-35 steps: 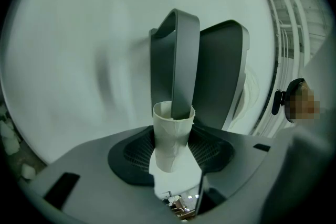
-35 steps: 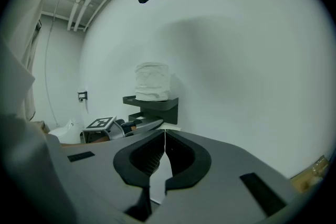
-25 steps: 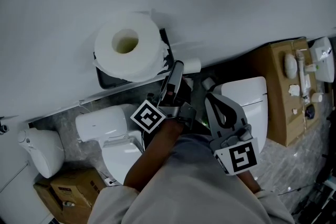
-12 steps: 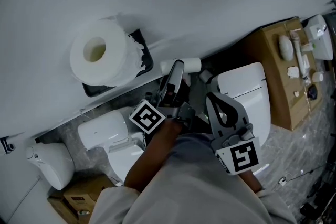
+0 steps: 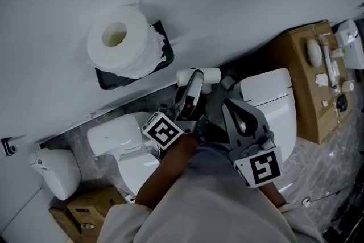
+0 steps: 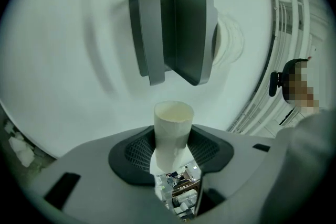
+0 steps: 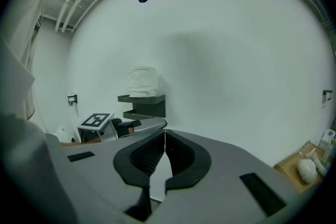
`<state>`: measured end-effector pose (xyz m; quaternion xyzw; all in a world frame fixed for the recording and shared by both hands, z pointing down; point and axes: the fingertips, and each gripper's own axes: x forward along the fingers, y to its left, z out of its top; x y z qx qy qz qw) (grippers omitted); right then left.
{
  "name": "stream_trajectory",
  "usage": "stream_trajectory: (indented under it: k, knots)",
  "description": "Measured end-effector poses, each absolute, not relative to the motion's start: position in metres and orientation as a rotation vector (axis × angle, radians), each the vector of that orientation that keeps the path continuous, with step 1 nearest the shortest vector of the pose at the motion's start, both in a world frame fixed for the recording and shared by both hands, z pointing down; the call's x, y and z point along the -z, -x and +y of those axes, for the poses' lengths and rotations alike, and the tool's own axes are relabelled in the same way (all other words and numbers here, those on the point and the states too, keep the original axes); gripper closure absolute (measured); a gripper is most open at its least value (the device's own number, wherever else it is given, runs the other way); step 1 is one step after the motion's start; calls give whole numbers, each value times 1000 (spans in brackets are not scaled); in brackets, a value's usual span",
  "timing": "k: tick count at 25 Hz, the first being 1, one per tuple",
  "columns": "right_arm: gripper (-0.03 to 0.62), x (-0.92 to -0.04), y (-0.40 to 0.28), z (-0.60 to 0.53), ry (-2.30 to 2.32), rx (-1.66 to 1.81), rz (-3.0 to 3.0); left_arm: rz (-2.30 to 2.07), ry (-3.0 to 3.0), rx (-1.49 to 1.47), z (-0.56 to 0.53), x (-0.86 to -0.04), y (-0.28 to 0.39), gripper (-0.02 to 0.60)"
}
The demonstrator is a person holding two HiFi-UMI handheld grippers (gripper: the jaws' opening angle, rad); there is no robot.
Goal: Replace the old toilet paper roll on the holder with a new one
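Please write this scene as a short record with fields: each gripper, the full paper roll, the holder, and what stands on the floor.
left gripper: shut on an empty cardboard tube, which points towards the holder
right gripper: shut, nothing between the jaws
full toilet paper roll: rests on top of the holder
holder: dark, fixed to the white wall
floor: white toilets, a cardboard box

Paper roll (image 5: 124,41) sits on the wall holder (image 5: 109,81), a toilet (image 5: 114,135) beneath.
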<state>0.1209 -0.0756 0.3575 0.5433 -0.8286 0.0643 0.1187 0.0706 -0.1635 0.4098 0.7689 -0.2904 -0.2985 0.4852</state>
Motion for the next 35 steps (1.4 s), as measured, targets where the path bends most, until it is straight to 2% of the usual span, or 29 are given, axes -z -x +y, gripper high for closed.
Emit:
stream_trajectory:
  k: [35]
  knots:
    - [577,-336,5,-73,-1039,-46,-2718,-1193,-2048,744,-105,-354,77,387]
